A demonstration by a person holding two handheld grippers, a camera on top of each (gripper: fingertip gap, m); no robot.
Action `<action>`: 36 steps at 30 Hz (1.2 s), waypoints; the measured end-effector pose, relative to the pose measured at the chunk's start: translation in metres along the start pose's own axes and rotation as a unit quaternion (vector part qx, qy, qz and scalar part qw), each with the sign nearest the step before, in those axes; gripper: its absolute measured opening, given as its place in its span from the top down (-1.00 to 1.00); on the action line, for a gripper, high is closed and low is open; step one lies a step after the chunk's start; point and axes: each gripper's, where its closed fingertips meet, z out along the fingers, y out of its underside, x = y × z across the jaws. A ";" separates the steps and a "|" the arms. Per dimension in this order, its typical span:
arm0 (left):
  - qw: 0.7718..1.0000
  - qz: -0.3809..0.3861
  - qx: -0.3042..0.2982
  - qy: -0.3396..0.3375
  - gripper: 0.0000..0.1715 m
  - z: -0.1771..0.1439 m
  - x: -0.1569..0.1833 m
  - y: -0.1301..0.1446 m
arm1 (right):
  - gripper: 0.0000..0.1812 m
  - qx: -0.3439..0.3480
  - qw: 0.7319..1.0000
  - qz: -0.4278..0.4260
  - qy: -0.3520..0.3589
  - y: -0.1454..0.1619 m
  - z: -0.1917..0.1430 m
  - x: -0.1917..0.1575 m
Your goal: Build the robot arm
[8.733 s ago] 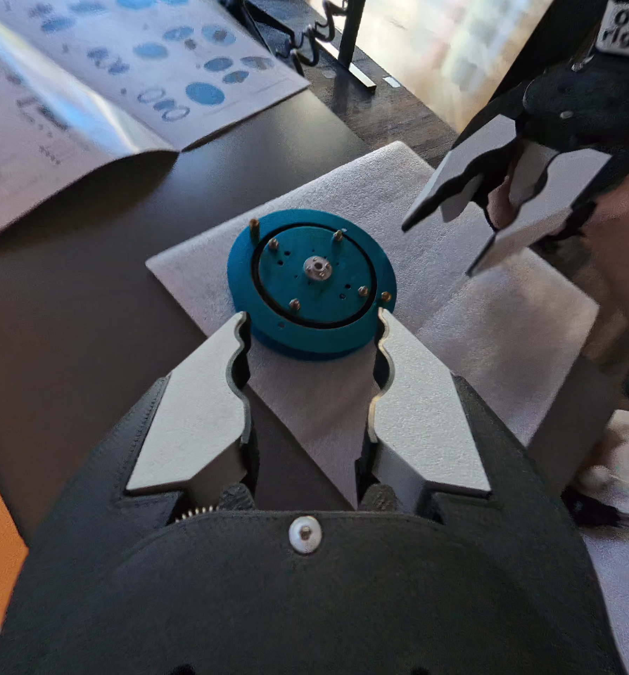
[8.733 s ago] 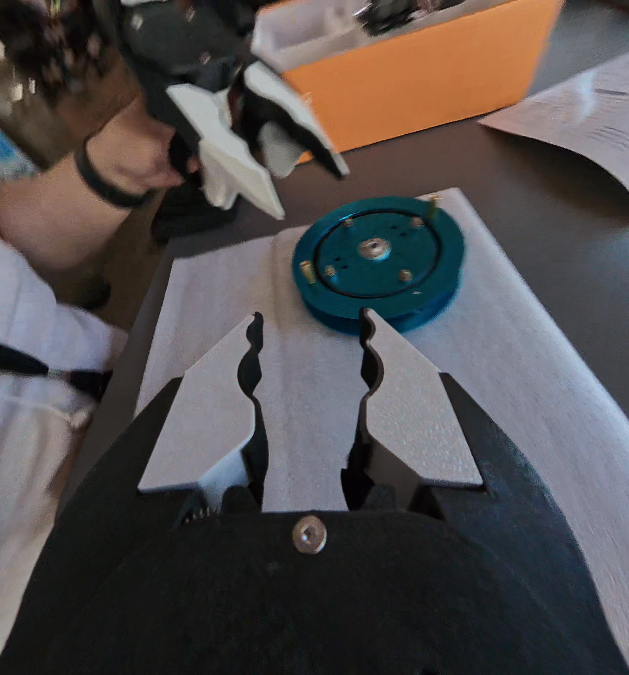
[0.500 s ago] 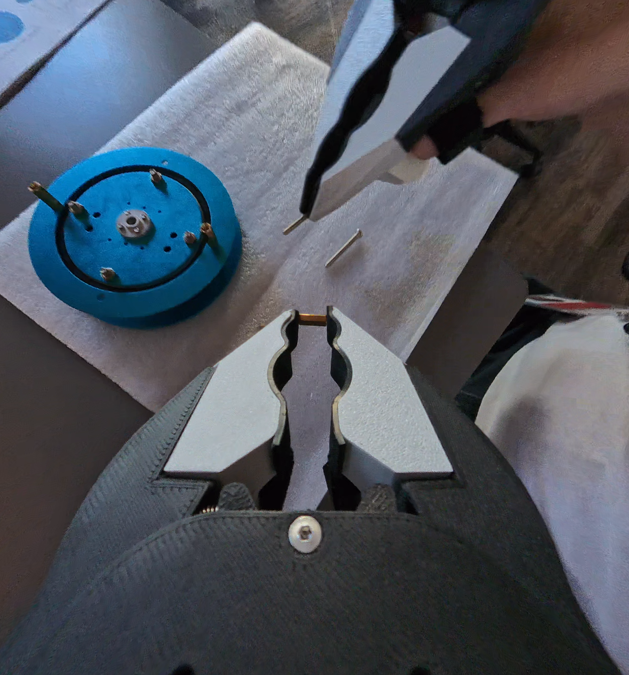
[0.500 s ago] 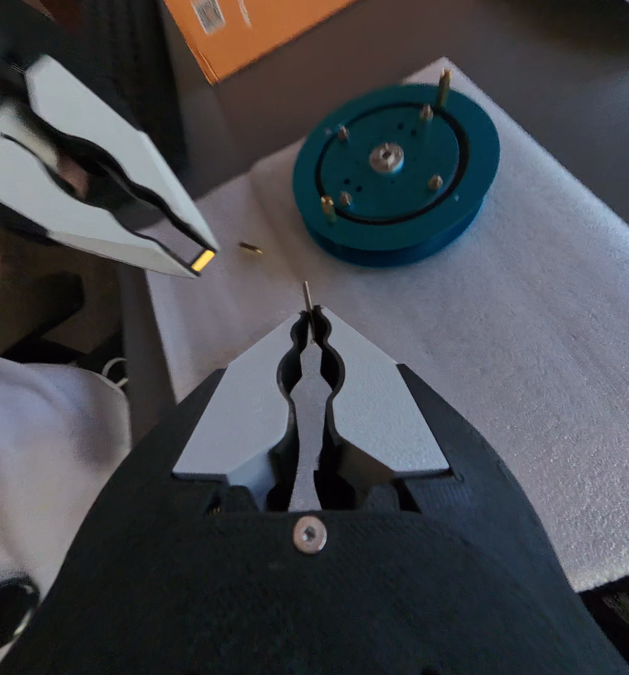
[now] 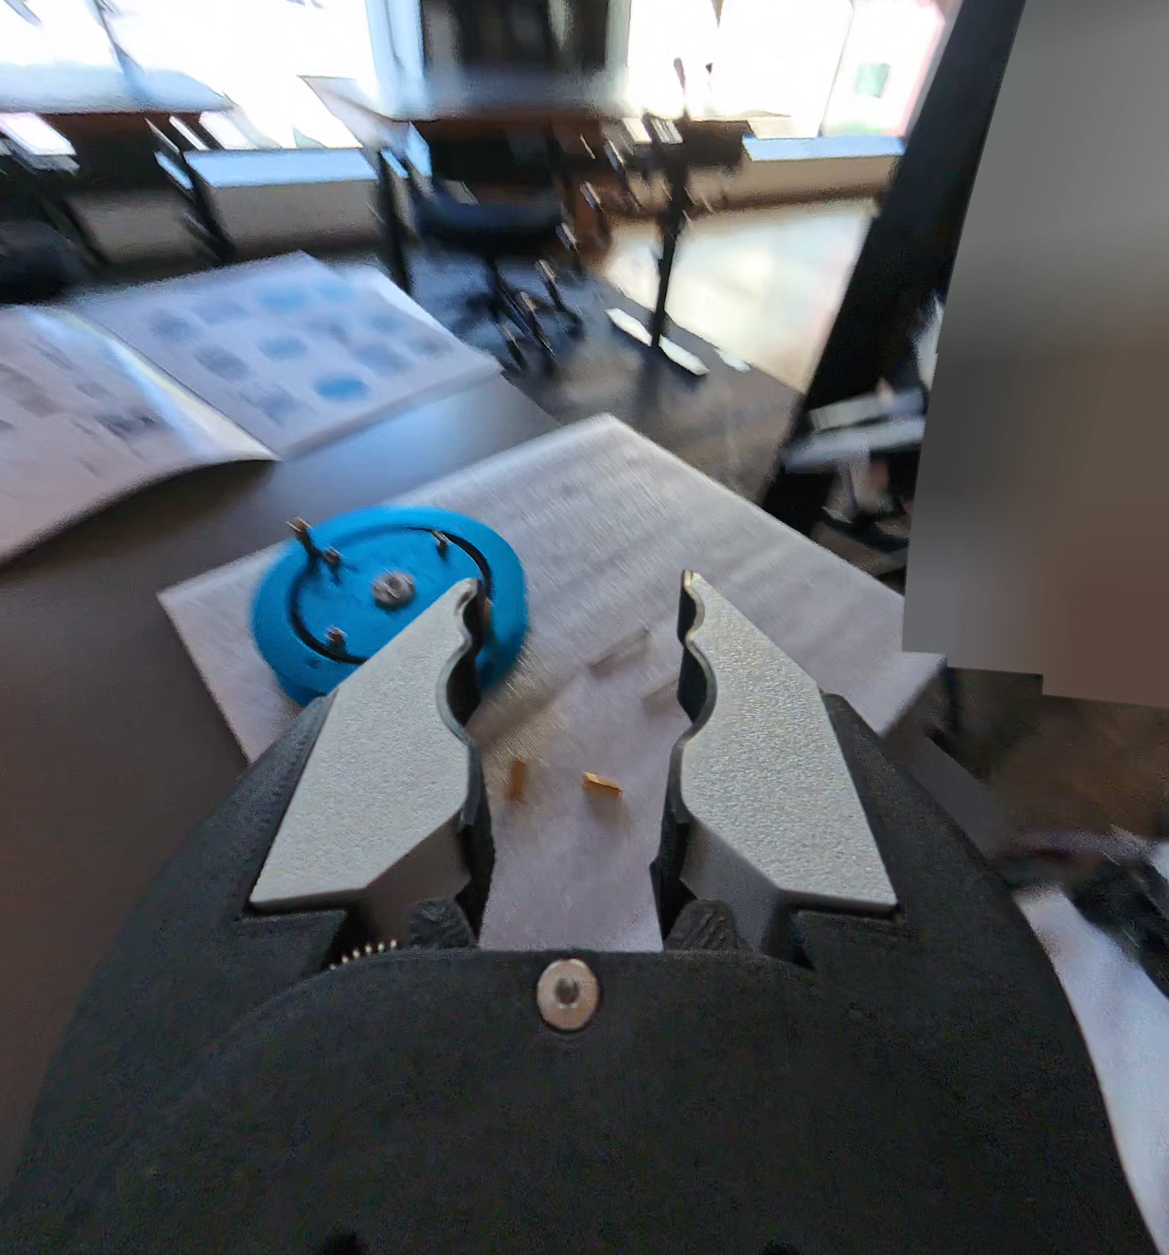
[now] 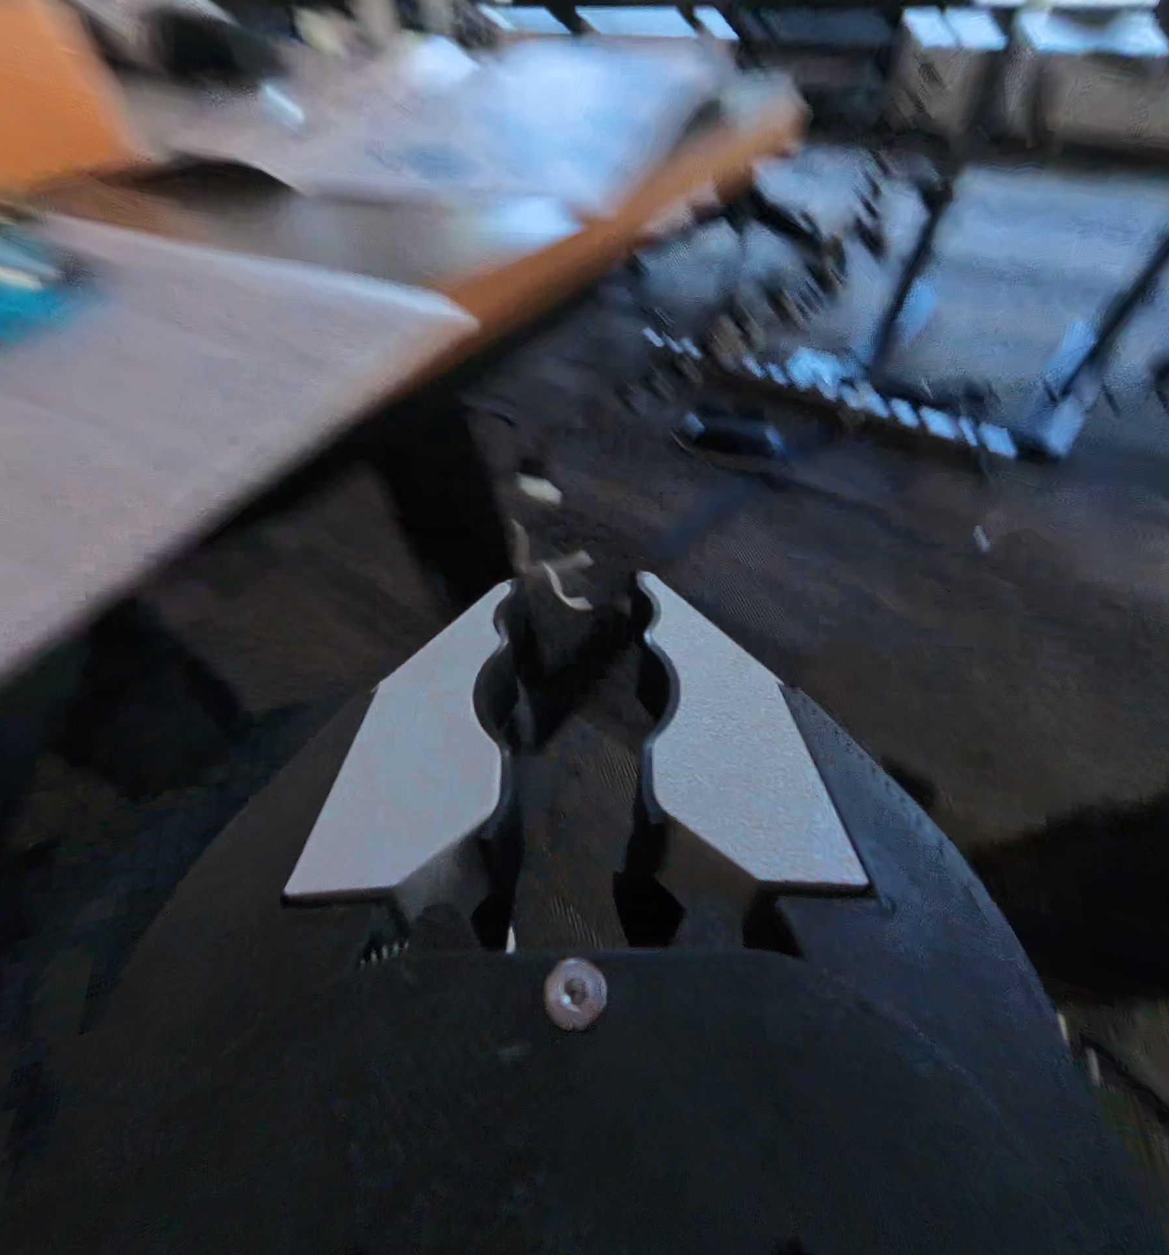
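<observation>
Having let go, left gripper (image 5: 578, 591) fingers apart above two brass standoffs (image 5: 601, 784) beside blue disc (image 5: 378, 604); right gripper (image 6: 575, 584) parted, empty, off-table.

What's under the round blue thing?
The blue disc sits on a white cloth spread over the dark table. The left gripper's finger hides its near edge.

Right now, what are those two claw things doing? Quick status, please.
Left gripper open, empty, over white cloth. Right gripper open, empty, off the table edge, view blurred. Blue disc on the cloth; two brass pieces loose between left fingers.
</observation>
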 end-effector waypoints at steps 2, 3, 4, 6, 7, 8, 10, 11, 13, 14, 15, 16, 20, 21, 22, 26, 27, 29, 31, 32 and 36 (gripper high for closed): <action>0.996 0.021 0.061 -0.069 0.31 0.002 -0.011 -0.010 | 0.68 -0.041 0.996 0.056 0.055 0.068 0.029 0.054; 0.993 0.026 0.073 -0.092 0.31 0.004 -0.013 -0.010 | 0.68 -0.062 0.992 0.087 0.063 0.102 0.047 0.069; 0.991 0.028 0.074 -0.104 0.30 0.009 -0.012 -0.007 | 0.69 -0.084 0.988 0.117 0.057 0.135 0.067 0.078; 0.989 0.044 0.051 -0.131 0.30 0.021 -0.011 0.005 | 0.70 -0.119 0.980 0.153 0.040 0.189 0.104 0.089; 0.987 0.060 0.038 -0.145 0.30 0.027 -0.010 0.012 | 0.70 -0.132 0.978 0.156 0.042 0.212 0.120 0.095; 0.983 0.084 0.028 -0.162 0.32 0.030 -0.010 0.013 | 0.69 -0.148 0.975 0.158 0.046 0.232 0.133 0.100; 0.973 0.132 0.019 -0.187 0.37 0.036 -0.008 0.013 | 0.69 -0.162 0.974 0.149 0.042 0.256 0.155 0.104; 0.970 0.146 0.008 -0.193 0.38 0.039 -0.007 0.015 | 0.70 -0.171 0.973 0.146 0.045 0.265 0.164 0.107; 0.961 0.160 -0.005 -0.227 0.39 0.040 -0.012 0.018 | 0.70 -0.182 0.972 0.141 0.047 0.278 0.181 0.115; 0.957 0.162 -0.004 -0.240 0.39 0.039 -0.014 0.017 | 0.69 -0.189 0.971 0.138 0.047 0.284 0.190 0.119; 0.953 0.162 0.003 -0.256 0.39 0.037 -0.017 0.015 | 0.69 -0.198 0.970 0.131 0.048 0.290 0.198 0.125; 0.947 0.164 0.013 -0.275 0.40 0.034 -0.019 0.012 | 0.69 -0.205 0.970 0.121 0.048 0.295 0.206 0.131; 0.917 0.215 0.064 -0.331 0.64 0.025 -0.015 -0.001 | 0.69 -0.257 0.963 0.071 0.037 0.306 0.225 0.146; 0.907 0.234 0.072 -0.342 0.71 0.024 -0.013 -0.003 | 0.68 -0.274 0.961 0.045 -0.007 0.305 0.227 0.140; 0.901 0.247 0.074 -0.349 0.73 0.024 -0.012 -0.004 | 0.75 -0.314 0.948 -0.027 -0.033 0.311 0.225 0.147; 0.900 0.239 0.060 -0.359 0.61 0.027 -0.018 -0.003 | 0.70 -0.344 0.933 -0.097 -0.024 0.325 0.259 0.191; 0.898 0.237 0.060 -0.365 0.55 0.026 -0.020 -0.003 | 0.66 -0.339 0.938 -0.077 -0.015 0.331 0.273 0.196; 0.892 0.229 0.072 -0.382 0.44 0.021 -0.024 -0.006 | 0.67 -0.305 0.952 -0.036 -0.008 0.348 0.304 0.198; 0.891 0.213 0.094 -0.390 0.38 0.014 -0.026 -0.011 | 0.68 -0.315 0.949 -0.007 0.013 0.386 0.331 0.204; 0.891 0.209 0.099 -0.391 0.37 0.012 -0.026 -0.012 | 0.68 -0.328 0.944 0.004 0.016 0.405 0.343 0.205; 0.891 0.214 0.076 -0.393 0.34 0.018 -0.028 -0.007 | 0.73 -0.313 0.949 0.034 0.031 0.450 0.396 0.210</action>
